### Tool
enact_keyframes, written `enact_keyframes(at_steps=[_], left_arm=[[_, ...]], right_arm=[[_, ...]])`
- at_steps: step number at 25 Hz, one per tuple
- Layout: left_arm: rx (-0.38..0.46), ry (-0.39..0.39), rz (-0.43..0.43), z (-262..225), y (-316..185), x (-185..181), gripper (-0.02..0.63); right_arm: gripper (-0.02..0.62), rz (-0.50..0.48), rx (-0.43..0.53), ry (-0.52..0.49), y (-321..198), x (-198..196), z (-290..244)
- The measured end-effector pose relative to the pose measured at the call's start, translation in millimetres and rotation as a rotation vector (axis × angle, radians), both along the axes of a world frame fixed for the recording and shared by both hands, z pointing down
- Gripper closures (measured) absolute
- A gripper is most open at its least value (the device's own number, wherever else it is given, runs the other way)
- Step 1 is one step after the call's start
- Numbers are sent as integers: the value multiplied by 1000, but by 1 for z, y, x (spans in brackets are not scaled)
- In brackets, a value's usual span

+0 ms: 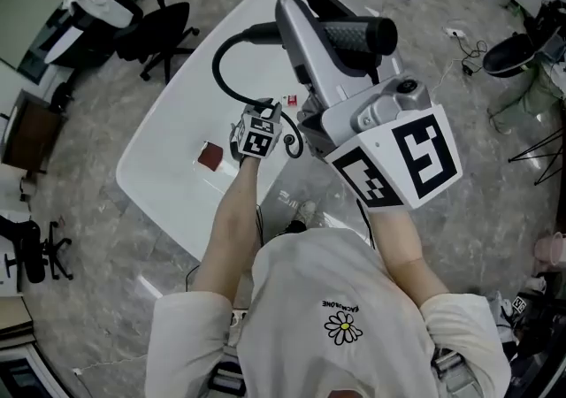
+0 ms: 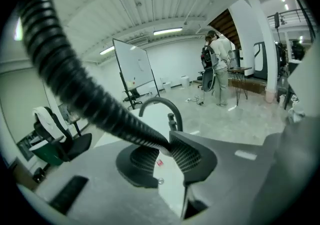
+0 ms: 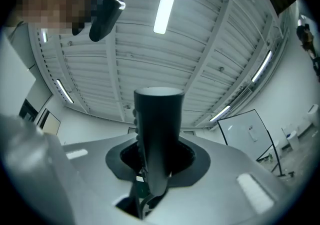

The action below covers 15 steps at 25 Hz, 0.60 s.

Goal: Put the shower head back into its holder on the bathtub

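Above the white tub, the right gripper clamps the matte black, cylindrical shower head; the left gripper pinches its ribbed black hose.

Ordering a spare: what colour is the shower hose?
The hose is black, ribbed; left gripper view.

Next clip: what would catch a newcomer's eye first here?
The right gripper points up at the ceiling, clamped on the black shower head. Left of it, the left gripper pinches the ribbed black hose, which loops over the white bathtub below.
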<state>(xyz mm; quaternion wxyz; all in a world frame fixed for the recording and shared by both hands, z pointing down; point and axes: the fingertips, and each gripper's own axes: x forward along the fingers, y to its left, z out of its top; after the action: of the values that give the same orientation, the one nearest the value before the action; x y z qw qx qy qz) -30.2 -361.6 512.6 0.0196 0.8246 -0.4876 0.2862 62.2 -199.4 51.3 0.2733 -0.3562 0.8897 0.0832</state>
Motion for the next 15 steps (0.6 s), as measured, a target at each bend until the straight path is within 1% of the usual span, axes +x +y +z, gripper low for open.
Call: enact_keyframes(at_steps=[4, 6, 9, 11, 15], left_arm=[[119, -48, -13, -69, -19, -12, 541], [136, -72, -15, -84, -21, -13, 543], [105, -78, -28, -75, -16, -17, 541], [63, -77, -35, -55, -10, -18, 541], [-33, -47, -40, -9, 5, -16, 543]], right_arm=[[497, 1, 25, -23, 20, 15, -10], [497, -2, 27, -30, 24, 20, -11], [497, 1, 29, -36, 25, 23, -12], [497, 6, 30, -31, 22, 22, -11], [497, 22, 8, -11, 10, 20, -3]])
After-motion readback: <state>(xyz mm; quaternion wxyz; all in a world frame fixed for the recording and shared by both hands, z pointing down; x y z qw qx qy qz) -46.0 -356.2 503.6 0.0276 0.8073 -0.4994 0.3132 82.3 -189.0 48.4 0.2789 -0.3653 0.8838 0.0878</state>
